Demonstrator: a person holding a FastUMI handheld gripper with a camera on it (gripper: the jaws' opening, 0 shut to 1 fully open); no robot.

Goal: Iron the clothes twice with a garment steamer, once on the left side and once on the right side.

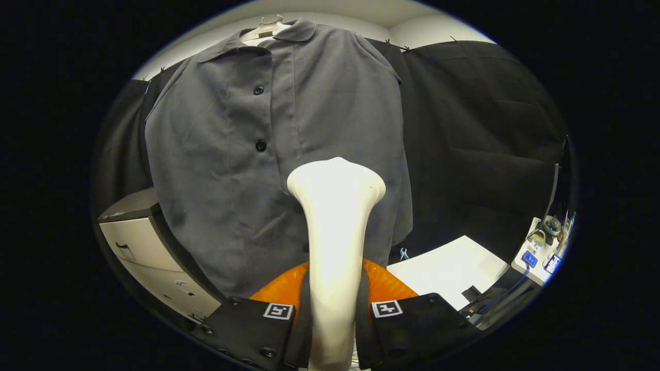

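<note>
Steamer [335, 226] upright between fingers [304, 319], head toward shirt [232, 170]

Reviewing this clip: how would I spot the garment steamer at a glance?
Find the grey buttoned shirt on its hanger against the black cloth wall. In front of its lower half rises the garment steamer, clamped between the fingers of the tool. It is the one pale, smooth stem, flaring into a wide head.

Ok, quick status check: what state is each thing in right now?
Gripper: shut on the steamer's handle.
Garment steamer: upright between the fingers, head in front of the shirt's lower front.
Grey shirt: hanging on a hanger, buttoned.
Hanger: carrying the shirt.
Cabinet: drawers closed.
</note>
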